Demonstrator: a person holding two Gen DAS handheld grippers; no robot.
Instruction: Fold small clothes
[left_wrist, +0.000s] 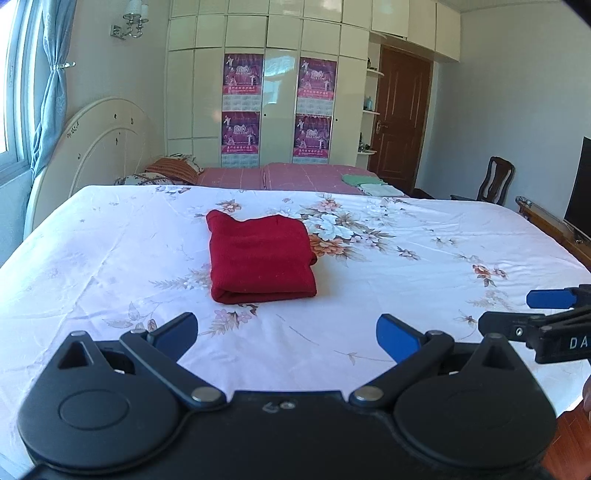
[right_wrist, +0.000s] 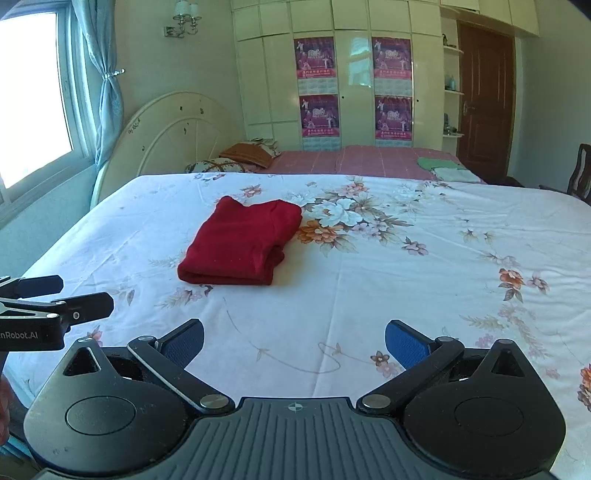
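A dark red garment (left_wrist: 260, 256) lies folded into a neat rectangle on the white floral sheet (left_wrist: 406, 266), a little left of the middle. It also shows in the right wrist view (right_wrist: 240, 243). My left gripper (left_wrist: 287, 338) is open and empty, held near the front edge, short of the garment. My right gripper (right_wrist: 294, 343) is open and empty, also near the front edge, to the right of the garment. Each gripper shows at the side of the other's view, the right one (left_wrist: 532, 312) and the left one (right_wrist: 59, 295).
Behind the floral sheet a pink bedspread (left_wrist: 295, 175) carries pillows (left_wrist: 173, 170) and folded green and white cloths (left_wrist: 369, 184). A cream wardrobe with posters, a brown door (left_wrist: 402, 118), a chair (left_wrist: 495, 181) and a dark screen (left_wrist: 580, 188) stand beyond. A window is at left.
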